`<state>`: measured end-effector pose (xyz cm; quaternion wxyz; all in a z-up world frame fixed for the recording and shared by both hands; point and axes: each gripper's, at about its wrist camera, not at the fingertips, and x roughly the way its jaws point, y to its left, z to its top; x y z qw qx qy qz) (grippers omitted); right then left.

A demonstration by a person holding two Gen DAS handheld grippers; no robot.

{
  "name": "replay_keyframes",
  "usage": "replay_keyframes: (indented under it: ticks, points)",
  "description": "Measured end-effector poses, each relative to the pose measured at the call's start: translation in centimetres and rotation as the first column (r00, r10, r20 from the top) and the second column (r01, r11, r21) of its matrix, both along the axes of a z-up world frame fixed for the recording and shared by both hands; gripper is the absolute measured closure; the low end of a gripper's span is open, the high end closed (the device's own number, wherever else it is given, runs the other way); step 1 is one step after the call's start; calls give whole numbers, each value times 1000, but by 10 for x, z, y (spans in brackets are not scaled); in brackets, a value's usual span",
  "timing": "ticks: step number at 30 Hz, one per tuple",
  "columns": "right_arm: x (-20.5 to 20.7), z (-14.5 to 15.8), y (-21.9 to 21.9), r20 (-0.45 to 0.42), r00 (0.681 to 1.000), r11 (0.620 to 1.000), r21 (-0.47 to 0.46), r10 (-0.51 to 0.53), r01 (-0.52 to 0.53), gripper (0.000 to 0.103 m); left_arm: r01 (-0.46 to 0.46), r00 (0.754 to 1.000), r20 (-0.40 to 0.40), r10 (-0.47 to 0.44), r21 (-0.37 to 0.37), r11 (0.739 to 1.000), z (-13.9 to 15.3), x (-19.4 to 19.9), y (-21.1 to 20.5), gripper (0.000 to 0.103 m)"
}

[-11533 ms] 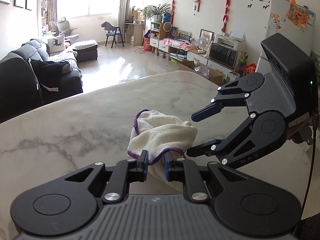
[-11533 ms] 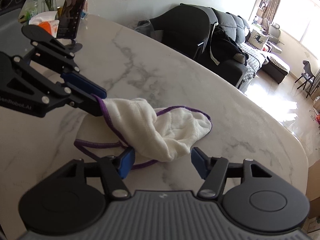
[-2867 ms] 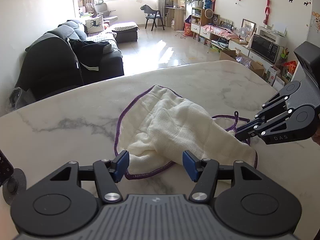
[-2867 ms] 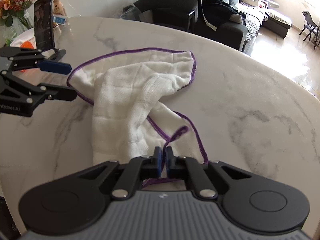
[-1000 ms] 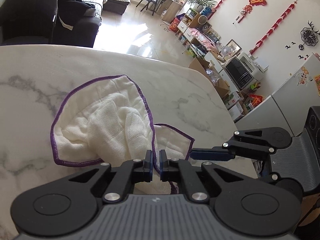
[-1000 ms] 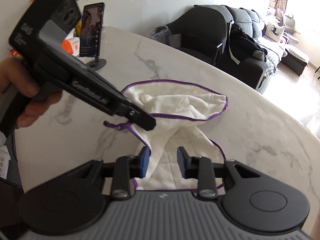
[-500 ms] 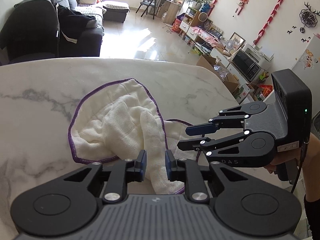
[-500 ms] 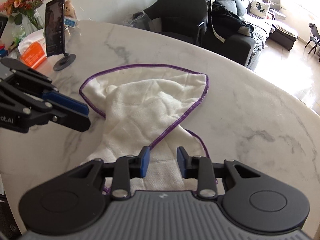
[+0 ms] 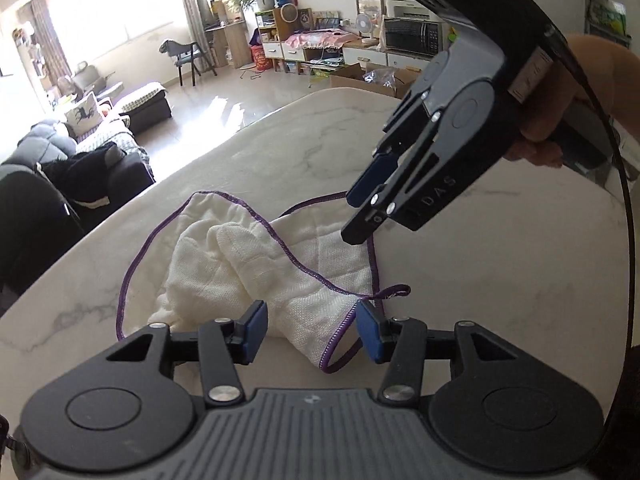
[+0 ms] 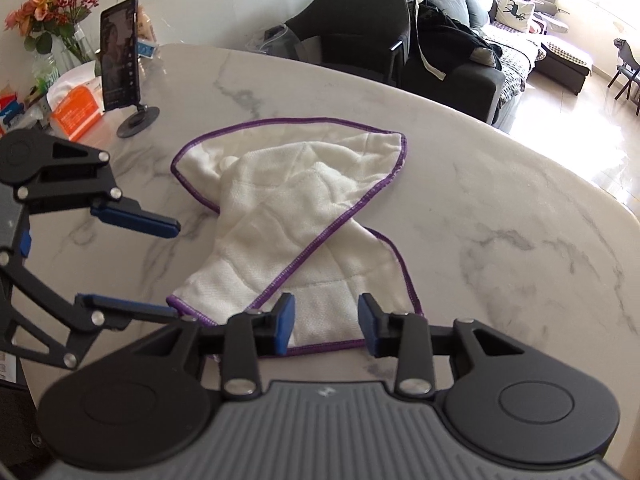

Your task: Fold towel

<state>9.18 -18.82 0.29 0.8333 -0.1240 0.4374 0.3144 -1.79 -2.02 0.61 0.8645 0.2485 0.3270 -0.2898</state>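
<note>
A white towel point(image 9: 256, 264) point(image 10: 304, 216) with a purple hem lies crumpled and twisted on the marble table point(image 9: 500, 264) point(image 10: 500, 200). My left gripper point(image 9: 312, 330) is open over the towel's near corner, nothing between its blue pads. In the right wrist view the left gripper point(image 10: 160, 268) enters from the left, jaws wide apart beside the towel. My right gripper point(image 10: 326, 330) is open above the towel's near hem. From the left wrist view the right gripper point(image 9: 358, 216) hangs over the towel's right part, held by a hand point(image 9: 568, 92).
A phone on a stand point(image 10: 120, 64), an orange tissue pack point(image 10: 76, 114) and a vase of flowers point(image 10: 52, 20) stand at the table's far left. A dark sofa point(image 10: 440, 40) and chair lie beyond the table's edge.
Both grippers have opened wider over the last half second. The left gripper has let go of the towel and swung, so the right gripper now looms higher and closer in its view.
</note>
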Motion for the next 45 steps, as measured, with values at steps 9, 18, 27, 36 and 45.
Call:
replay_keyframes:
  ticks: [9,18,27,36,45]
  points:
    - [-1,0,-3,4,1000,1000,8,-6,6,64,70,994,78,-78,99,993,-26,-3,-21,60]
    - [10,-2,-5,19,1000,1000,-11,-16,17,60,68,991,106,-87,178,982,-55,3,-33,86]
    - [33,-15,-1,29,999,998,-58,-34,36,62,-76,992,106,70,59,995,-37,11,-19,97]
    - [52,-26,0,41,998,994,-98,-52,56,101,-229,969,96,227,13,973,-22,3,10,97]
    - [28,-15,-21,62,995,989,-120,-77,84,101,-313,947,70,313,-4,950,-14,-5,32,97]
